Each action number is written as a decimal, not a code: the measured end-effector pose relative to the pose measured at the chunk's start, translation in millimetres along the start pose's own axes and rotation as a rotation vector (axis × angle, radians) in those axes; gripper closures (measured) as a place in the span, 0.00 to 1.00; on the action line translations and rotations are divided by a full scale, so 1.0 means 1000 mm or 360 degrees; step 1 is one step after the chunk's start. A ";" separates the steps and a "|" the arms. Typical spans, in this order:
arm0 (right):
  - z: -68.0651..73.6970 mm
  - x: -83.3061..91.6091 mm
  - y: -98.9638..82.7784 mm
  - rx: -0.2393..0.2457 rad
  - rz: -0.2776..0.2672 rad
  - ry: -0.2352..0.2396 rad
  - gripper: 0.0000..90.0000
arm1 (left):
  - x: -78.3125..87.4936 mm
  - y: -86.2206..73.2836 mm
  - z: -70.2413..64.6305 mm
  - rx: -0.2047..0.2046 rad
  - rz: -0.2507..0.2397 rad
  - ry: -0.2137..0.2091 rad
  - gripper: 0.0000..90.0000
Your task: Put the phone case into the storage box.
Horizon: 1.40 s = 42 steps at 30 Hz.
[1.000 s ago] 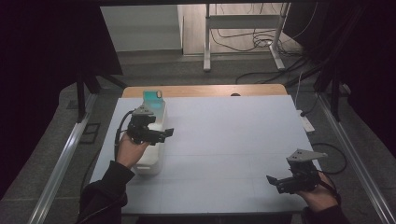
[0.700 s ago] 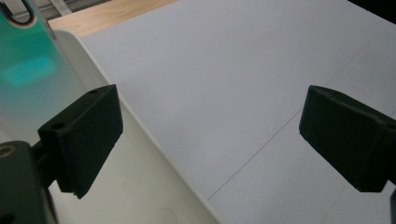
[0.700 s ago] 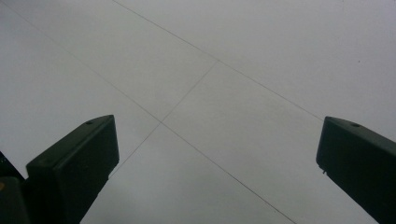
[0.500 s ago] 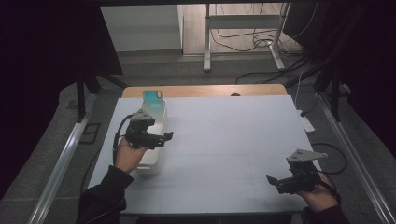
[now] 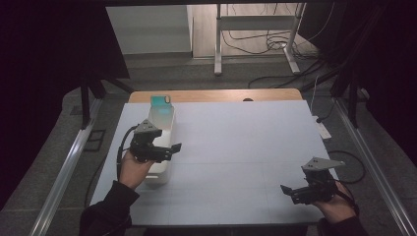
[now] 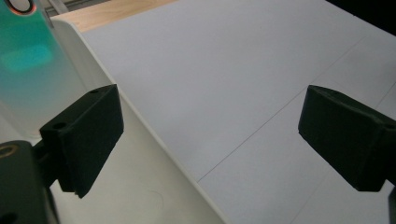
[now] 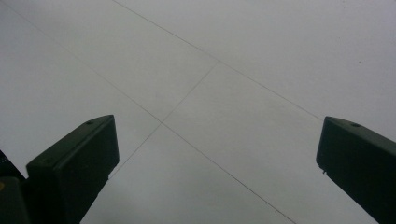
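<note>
A long white box [image 5: 162, 125] lies on the left side of the white table [image 5: 246, 147], with a teal piece [image 5: 161, 101] at its far end. My left gripper [image 5: 169, 150] hovers over the box's near half, open and pointing right. In the left gripper view the box's white edge [image 6: 140, 154] runs between the wide-apart jaws, and the teal piece [image 6: 28, 60] stands at upper left. My right gripper [image 5: 290, 191] rests near the table's front right corner, open and pointing left. The right gripper view has bare table [image 7: 210, 93] between the jaws.
A wooden strip [image 5: 211, 95] borders the table's far edge. Metal rails [image 5: 69, 162] run along both sides, and a frame with cables [image 5: 255, 44] stands on the floor beyond. A small white block [image 5: 322, 129] sits off the right edge.
My left gripper has drawn back toward the near end of the box and slightly right. The right gripper has stayed in place.
</note>
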State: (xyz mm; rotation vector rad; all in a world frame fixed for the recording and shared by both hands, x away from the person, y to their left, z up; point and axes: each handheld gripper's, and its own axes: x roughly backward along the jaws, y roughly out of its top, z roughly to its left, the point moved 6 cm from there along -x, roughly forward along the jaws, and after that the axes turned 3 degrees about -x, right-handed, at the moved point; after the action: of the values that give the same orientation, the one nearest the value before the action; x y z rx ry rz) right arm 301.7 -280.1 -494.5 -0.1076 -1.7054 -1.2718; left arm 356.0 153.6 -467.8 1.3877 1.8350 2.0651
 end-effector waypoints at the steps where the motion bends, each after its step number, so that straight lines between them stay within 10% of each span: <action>1: 0.000 0.000 0.000 -0.0001 0.0000 0.0000 0.00 | 0.001 -0.001 -0.001 0.0008 -0.0011 -0.0005 0.08; 42: 0.000 -0.001 0.000 -0.0006 0.0007 -0.0001 0.00 | 0.041 -0.041 -0.016 0.0033 -0.0027 -0.0002 0.09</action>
State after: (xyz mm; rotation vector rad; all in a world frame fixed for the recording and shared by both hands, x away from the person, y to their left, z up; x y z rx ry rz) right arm 302.2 -280.2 -495.2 -0.1141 -1.7026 -1.2716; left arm 301.1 176.4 -476.4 1.3728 1.8661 2.0431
